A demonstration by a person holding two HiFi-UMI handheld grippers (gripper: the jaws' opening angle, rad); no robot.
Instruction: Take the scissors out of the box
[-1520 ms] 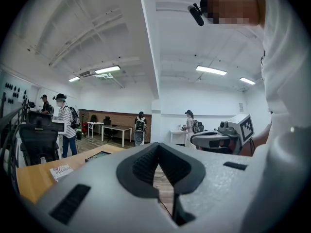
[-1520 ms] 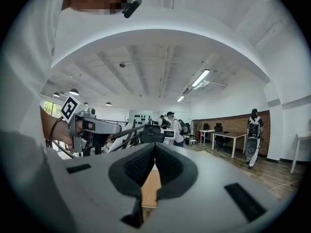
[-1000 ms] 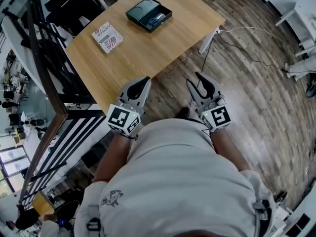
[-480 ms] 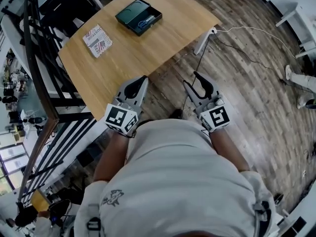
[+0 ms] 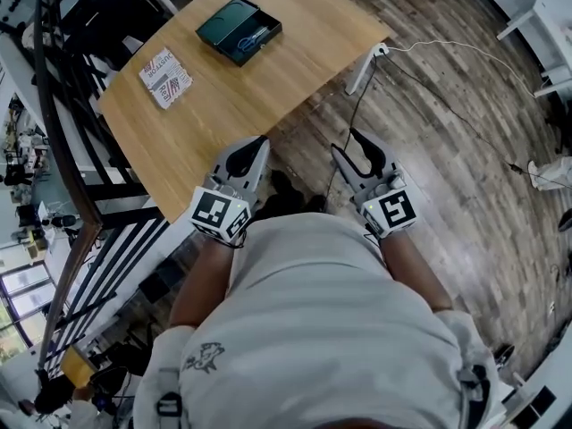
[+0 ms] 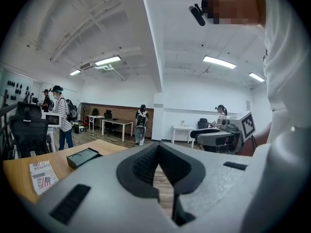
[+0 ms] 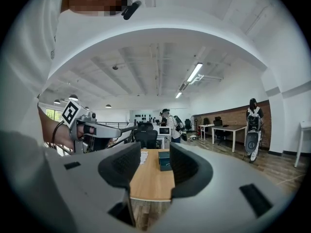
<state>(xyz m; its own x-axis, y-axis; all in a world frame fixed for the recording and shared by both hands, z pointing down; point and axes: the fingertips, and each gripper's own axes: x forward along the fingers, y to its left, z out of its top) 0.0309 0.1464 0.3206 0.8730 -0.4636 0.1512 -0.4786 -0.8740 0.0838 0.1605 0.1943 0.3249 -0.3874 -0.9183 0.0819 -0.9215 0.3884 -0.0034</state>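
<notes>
A dark green open box (image 5: 239, 30) lies at the far end of the wooden table (image 5: 223, 105), and blue-handled scissors (image 5: 256, 36) show inside it. Both grippers are held in front of the person's body, short of the table's near edge and far from the box. My left gripper (image 5: 260, 141) has its tips together and holds nothing. My right gripper (image 5: 348, 144) is open; its jaws have just been opening, with nothing between them. The box (image 6: 83, 157) sits at the lower left of the left gripper view. In the right gripper view the box (image 7: 164, 160) shows between the jaws, far off.
A printed booklet (image 5: 165, 77) lies on the table left of the box. A black railing (image 5: 71, 177) runs along the table's left side. A white table leg (image 5: 362, 68) and a cable (image 5: 447, 50) cross the wood floor on the right. Office chairs (image 5: 107, 16) stand beyond the table. People stand in the background.
In the head view the table, box and booklet have slid toward the upper left. Both grippers keep their place before the body. The right jaws stand a little wider.
</notes>
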